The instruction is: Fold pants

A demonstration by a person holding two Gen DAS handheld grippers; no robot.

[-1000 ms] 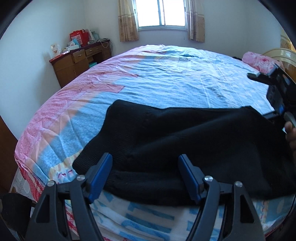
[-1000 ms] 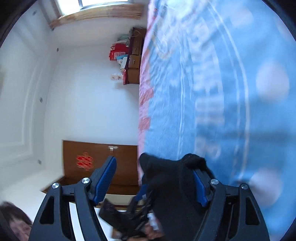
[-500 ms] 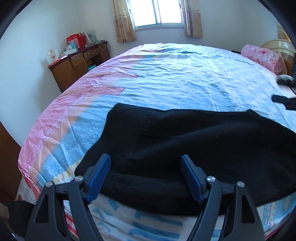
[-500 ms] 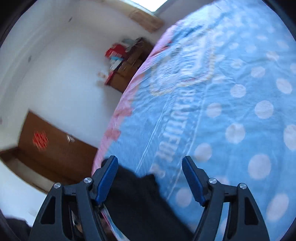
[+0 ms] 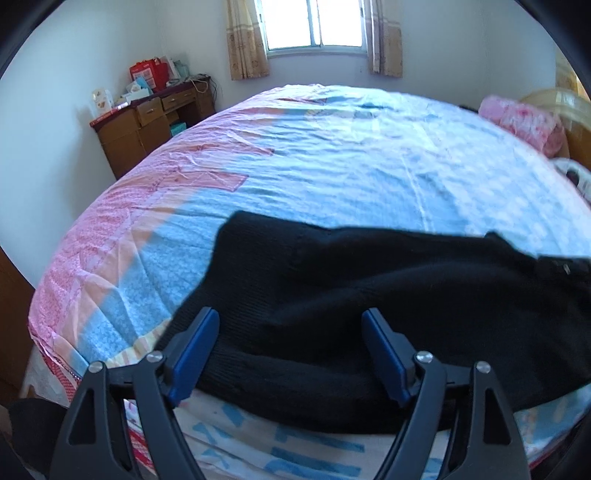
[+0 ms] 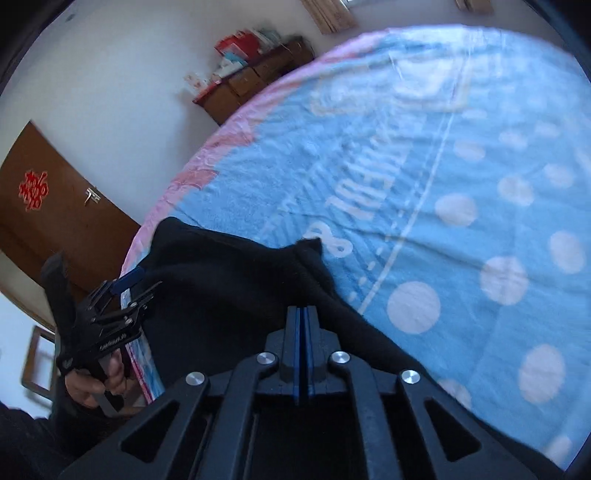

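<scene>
Here the black pants [image 5: 369, 295] lie folded, left claw [image 5: 291, 354] wide, right claw [image 6: 303, 332] closed empty.

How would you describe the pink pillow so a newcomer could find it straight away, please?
Start from the bed under the window. At its far right corner, by the headboard, lies the pillow: the only raised pink floral lump, well apart from the black pants.

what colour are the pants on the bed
Black pants, plain with no pattern; clearest in the left wrist view.

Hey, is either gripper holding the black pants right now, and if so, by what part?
Neither: the left gripper stands open over the black pants; the right gripper is shut, nothing visible between its pads.
</scene>
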